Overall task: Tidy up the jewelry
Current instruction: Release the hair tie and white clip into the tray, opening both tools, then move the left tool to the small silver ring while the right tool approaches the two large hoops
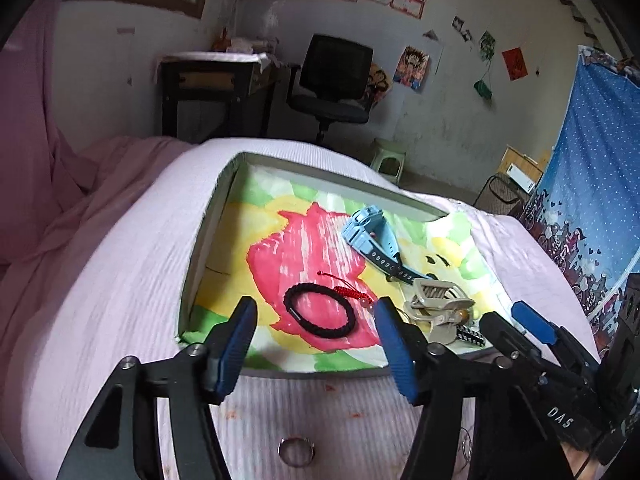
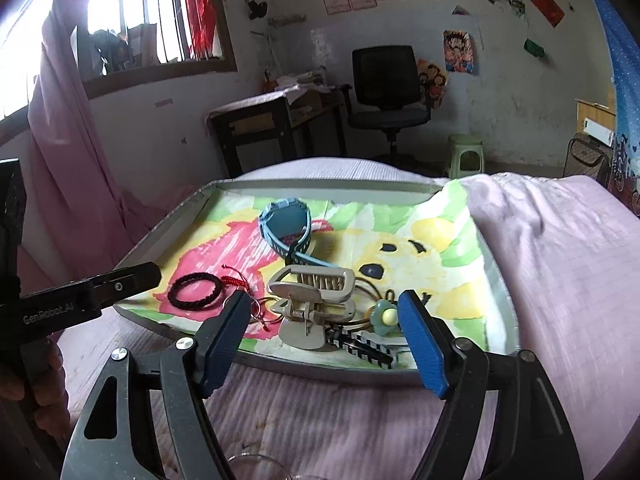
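A shallow grey tray lined with a painted paper lies on the pink bed. In it are a black braided bracelet, a red cord bracelet, a blue watch, a beige hair claw, a checkered hair clip and a small flower clip. My left gripper is open and empty over the tray's near edge, by the black bracelet. My right gripper is open and empty in front of the hair claw. A silver ring lies on the bedspread below the left gripper.
The pink bedspread rises in a fold at the tray's right side. Behind the bed stand a dark desk, an office chair and a green stool. A clear curved object shows at the bottom edge.
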`<act>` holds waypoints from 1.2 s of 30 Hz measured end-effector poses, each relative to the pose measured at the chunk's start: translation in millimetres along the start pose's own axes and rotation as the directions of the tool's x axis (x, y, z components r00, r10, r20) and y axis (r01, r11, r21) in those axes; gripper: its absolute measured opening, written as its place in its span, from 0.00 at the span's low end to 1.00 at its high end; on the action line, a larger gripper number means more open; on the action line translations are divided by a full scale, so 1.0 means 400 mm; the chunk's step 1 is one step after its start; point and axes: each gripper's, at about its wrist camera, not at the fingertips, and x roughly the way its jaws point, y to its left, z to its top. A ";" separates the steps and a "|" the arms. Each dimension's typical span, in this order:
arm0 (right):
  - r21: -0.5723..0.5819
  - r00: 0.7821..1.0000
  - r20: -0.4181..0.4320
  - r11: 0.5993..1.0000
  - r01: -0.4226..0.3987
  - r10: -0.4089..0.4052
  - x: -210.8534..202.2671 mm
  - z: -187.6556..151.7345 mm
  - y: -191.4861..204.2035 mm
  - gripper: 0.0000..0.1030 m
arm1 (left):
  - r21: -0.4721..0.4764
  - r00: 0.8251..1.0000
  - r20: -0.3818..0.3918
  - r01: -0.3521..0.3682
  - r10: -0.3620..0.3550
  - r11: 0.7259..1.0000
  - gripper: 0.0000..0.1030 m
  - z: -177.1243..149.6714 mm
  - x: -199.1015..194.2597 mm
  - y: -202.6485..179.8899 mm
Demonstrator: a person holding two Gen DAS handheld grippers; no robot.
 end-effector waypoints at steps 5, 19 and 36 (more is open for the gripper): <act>0.020 0.998 0.063 1.000 0.000 -0.002 -0.069 -0.006 -0.014 0.83 | 0.028 0.997 0.071 -0.012 0.010 1.000 0.81 -0.020 -0.061 -0.006; -0.049 0.977 0.211 0.999 0.005 0.006 -0.234 -0.044 0.001 0.99 | 0.065 0.961 0.270 -0.073 0.053 0.995 0.99 -0.110 -0.221 -0.015; -0.067 0.972 0.233 0.997 0.040 -0.023 -0.368 -0.100 -0.001 0.99 | 0.105 0.936 0.350 -0.092 0.050 0.990 1.00 -0.215 -0.332 -0.023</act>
